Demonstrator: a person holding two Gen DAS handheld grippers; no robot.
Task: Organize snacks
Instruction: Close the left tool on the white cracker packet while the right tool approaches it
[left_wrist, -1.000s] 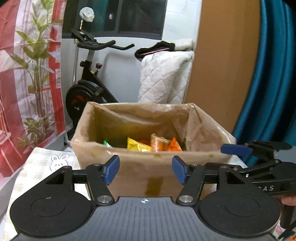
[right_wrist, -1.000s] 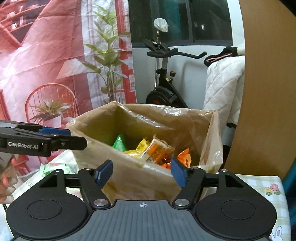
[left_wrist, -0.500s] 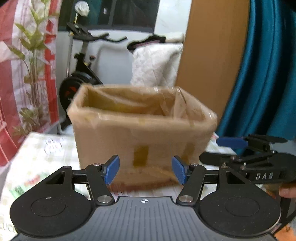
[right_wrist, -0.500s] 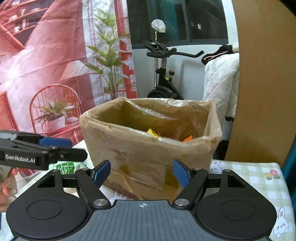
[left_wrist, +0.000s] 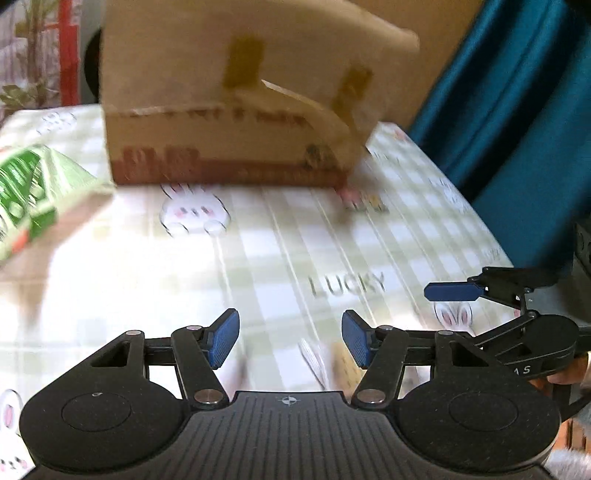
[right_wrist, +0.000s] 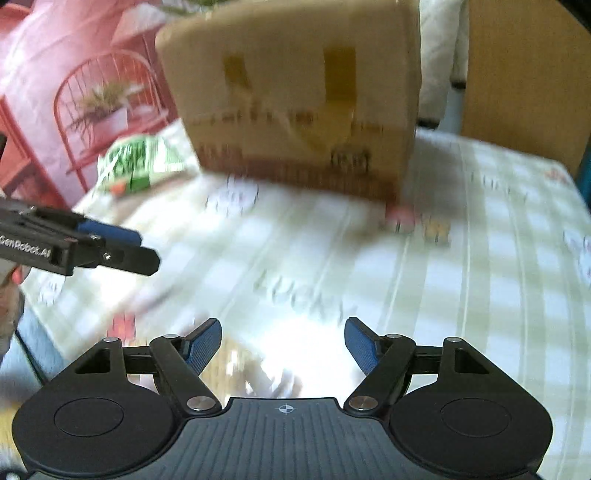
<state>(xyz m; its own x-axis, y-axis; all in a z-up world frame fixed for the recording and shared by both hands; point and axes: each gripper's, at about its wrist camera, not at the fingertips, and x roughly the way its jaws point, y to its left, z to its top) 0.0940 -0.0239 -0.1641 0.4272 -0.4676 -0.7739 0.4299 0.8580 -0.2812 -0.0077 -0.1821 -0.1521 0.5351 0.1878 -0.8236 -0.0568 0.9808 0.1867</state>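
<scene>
A brown cardboard box (left_wrist: 236, 92) stands at the far side of the checked tablecloth (left_wrist: 295, 251); it also shows in the right wrist view (right_wrist: 303, 96). Its inside is hidden from this low angle. A green snack bag (left_wrist: 26, 192) lies to the left of the box, also seen in the right wrist view (right_wrist: 136, 166). My left gripper (left_wrist: 290, 341) is open and empty, low over the cloth. My right gripper (right_wrist: 282, 345) is open and empty, also low over the cloth. Both views are blurred.
A teal curtain (left_wrist: 517, 110) hangs at the right of the table. A wooden panel (right_wrist: 517, 74) stands behind the table. A red printed backdrop (right_wrist: 55, 110) is on the left. Each gripper shows at the edge of the other's view.
Both grippers have dropped from above the box rim down towards the tablecloth and tilted downward. The snacks inside the box have gone out of sight. Both grippers stay open.
</scene>
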